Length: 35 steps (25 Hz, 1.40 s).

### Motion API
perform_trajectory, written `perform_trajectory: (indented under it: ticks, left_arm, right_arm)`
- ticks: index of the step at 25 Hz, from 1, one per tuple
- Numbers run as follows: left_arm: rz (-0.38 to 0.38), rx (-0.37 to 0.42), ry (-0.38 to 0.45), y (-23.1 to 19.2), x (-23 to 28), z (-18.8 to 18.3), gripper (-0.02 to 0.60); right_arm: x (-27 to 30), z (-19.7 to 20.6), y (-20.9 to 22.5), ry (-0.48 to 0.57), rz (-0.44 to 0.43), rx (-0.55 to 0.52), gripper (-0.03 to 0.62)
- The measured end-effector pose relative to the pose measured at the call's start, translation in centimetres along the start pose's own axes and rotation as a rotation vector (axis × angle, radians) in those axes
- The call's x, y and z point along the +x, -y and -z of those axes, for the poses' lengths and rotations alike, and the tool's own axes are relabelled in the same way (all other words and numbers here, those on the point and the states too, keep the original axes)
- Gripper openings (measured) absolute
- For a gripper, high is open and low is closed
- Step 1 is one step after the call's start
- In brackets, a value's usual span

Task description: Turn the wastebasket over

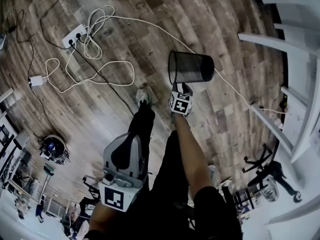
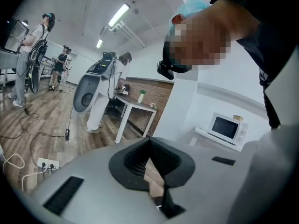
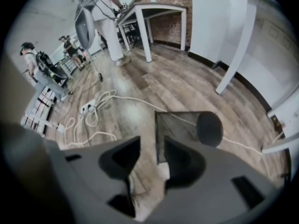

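Note:
A black mesh wastebasket [image 1: 191,67] lies on its side on the wooden floor, mouth to the left in the head view and base to the right. My right gripper [image 1: 182,87] points steeply down at the near side of its rim. In the right gripper view the wastebasket [image 3: 187,129] lies just beyond my right gripper [image 3: 152,146]; its jaws stand apart, the rim's edge shows in the gap and the pads are not pressing on it. My left gripper [image 1: 134,141] is held up near the body, away from the basket. In its own view my left gripper [image 2: 150,143] is shut and holds nothing.
White and black cables [image 1: 95,64] loop over the floor by a power strip [image 1: 75,35]; one white cable [image 1: 235,91] runs past the basket. White furniture legs [image 1: 272,41] stand at the right. The person's shoe [image 1: 144,97] rests near the basket. Other people [image 2: 28,45] stand far off.

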State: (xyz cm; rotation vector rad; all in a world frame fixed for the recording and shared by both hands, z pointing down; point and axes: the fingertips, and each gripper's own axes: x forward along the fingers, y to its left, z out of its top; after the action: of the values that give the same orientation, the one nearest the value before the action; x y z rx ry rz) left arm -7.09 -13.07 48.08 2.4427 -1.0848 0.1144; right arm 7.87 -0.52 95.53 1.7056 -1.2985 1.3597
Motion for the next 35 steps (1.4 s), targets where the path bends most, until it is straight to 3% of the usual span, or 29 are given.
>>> perform_trajectory:
  ticks: [10,26,28,35]
  left_arm:
    - [0.073,0.024,0.005,-1.3,3.0,2.1,0.032]
    - [0.021,0.033,-0.019,-3.8,3.5,4.4,0.032]
    - [0.012,0.044,-0.022,-4.1,3.5,4.7,0.032]
    - [-0.018,0.07,-0.045,-4.3,3.6,5.5,0.032]
  right_arm:
    - [4.3,1.4,0.9,-0.025,0.046,0.009,0.186]
    - [9.8,3.7,2.2,-0.104,0.134,-0.032,0.202]
    - [10.0,3.6,2.5,-0.108,0.145,-0.028,0.146]
    - [9.1,3.0,2.7,-0.099,0.108,0.018,0.106]
